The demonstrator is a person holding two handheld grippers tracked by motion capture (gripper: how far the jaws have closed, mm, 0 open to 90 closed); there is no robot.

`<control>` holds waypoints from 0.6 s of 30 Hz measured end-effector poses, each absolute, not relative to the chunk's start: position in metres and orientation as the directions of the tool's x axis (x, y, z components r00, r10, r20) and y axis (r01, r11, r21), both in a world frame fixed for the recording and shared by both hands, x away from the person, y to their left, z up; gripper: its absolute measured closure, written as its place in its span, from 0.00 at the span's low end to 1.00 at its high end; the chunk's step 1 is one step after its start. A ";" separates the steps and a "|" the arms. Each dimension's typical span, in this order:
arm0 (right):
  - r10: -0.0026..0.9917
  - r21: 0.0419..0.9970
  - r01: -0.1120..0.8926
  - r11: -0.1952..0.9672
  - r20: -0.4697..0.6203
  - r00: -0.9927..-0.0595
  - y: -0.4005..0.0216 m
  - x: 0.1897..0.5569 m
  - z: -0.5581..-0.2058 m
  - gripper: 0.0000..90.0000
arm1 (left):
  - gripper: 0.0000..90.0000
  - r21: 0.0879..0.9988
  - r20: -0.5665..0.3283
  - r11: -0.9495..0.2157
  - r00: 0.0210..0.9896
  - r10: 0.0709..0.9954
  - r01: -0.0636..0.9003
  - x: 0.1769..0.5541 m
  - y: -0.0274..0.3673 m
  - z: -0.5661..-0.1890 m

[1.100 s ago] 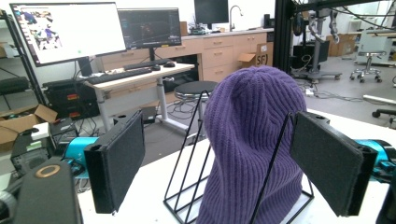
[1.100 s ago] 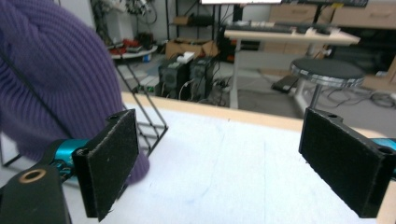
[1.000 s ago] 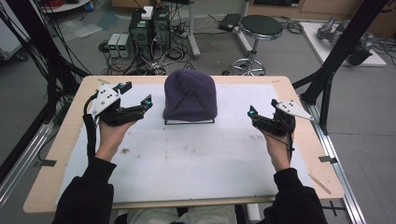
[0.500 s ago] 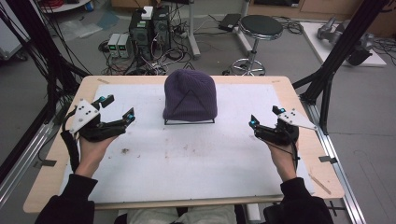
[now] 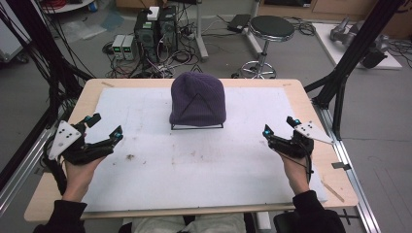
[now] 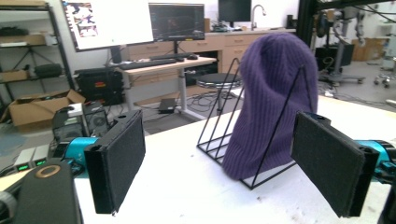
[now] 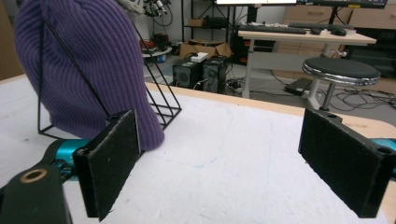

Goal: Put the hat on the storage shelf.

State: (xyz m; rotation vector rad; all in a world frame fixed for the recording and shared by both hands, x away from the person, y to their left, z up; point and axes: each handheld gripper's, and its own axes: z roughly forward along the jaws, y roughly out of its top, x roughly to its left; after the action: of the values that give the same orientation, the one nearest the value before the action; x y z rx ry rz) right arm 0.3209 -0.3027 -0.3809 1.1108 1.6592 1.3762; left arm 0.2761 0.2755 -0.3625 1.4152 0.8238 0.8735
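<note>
The purple hat (image 5: 197, 99) sat draped over the wire rack (image 5: 197, 126) at upper centre, apparently finished; left gripper (image 5: 104, 131) and right gripper (image 5: 279, 127) stood wide apart, jaws spread, empty.

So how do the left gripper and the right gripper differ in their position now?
The left gripper sits near the white mat's left edge, farther from the purple hat; the right gripper is inside the mat. The left points rightward, the right more away. Both are open, holding nothing.
</note>
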 end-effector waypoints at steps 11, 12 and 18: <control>0.933 0.978 0.202 0.055 0.022 -0.360 -0.309 0.319 -0.398 0.13 | 0.20 1.000 0.013 -0.005 0.447 0.895 -0.020 0.265 0.284 -0.377; 0.933 0.977 0.206 0.052 0.026 -0.359 -0.309 0.318 -0.400 0.13 | 0.20 1.000 0.015 -0.007 0.447 0.895 -0.019 0.264 0.285 -0.379; 0.934 0.974 0.224 0.038 0.045 -0.354 -0.314 0.315 -0.412 0.13 | 0.20 1.000 -0.012 0.007 0.433 0.901 0.013 0.261 0.292 -0.398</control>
State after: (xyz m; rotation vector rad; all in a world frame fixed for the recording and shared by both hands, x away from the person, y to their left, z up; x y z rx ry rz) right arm 0.3146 -0.3142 -0.4116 1.1864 1.6537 1.3607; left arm 0.2615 0.2923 -0.3980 1.3894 0.8856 0.8614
